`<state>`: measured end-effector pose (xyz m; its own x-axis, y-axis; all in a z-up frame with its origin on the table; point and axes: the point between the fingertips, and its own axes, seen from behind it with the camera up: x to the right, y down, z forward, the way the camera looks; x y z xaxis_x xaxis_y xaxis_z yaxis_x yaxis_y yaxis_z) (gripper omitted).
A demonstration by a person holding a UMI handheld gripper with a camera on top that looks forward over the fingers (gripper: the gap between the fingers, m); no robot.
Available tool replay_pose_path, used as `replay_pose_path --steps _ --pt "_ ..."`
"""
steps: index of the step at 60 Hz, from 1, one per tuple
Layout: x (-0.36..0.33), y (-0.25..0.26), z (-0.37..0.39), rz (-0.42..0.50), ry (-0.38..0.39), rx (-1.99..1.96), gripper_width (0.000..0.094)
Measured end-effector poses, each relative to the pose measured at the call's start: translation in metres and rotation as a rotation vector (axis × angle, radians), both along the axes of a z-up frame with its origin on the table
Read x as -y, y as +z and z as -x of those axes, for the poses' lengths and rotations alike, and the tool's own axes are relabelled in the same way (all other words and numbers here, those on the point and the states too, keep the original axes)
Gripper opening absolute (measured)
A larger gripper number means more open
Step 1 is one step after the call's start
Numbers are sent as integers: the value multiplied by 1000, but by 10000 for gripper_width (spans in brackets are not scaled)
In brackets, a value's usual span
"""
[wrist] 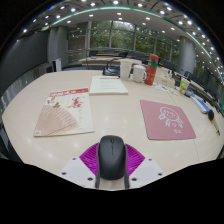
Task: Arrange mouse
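Observation:
A dark grey computer mouse (111, 156) sits between my gripper's (112, 160) two fingers, whose magenta pads (90, 157) press against its left and right sides. The mouse is held above the near edge of the beige table (110, 115). A pink mouse mat (168, 119) with a white cartoon figure lies on the table ahead and to the right of the fingers.
A folded paper fan (55, 120) lies on a printed sheet (68, 100) ahead to the left. A white booklet (108, 86) lies farther back at the middle. An orange-red bottle (151, 71) and a cup stand at the table's far side, with small items along the right edge.

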<state>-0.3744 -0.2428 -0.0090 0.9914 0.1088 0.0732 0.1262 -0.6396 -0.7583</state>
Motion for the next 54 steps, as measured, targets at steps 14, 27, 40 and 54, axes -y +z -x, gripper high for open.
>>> replay_pose_path --steps 14,27,40,54 --pt "-36 109 -5 -151 43 -88 324" --pt "-116 182 -111 -285 -45 -110 322" --pt "-164 97 -214 -178 -108 -49 321" --pt "-161 11 -237 -37 -126 -82 414"
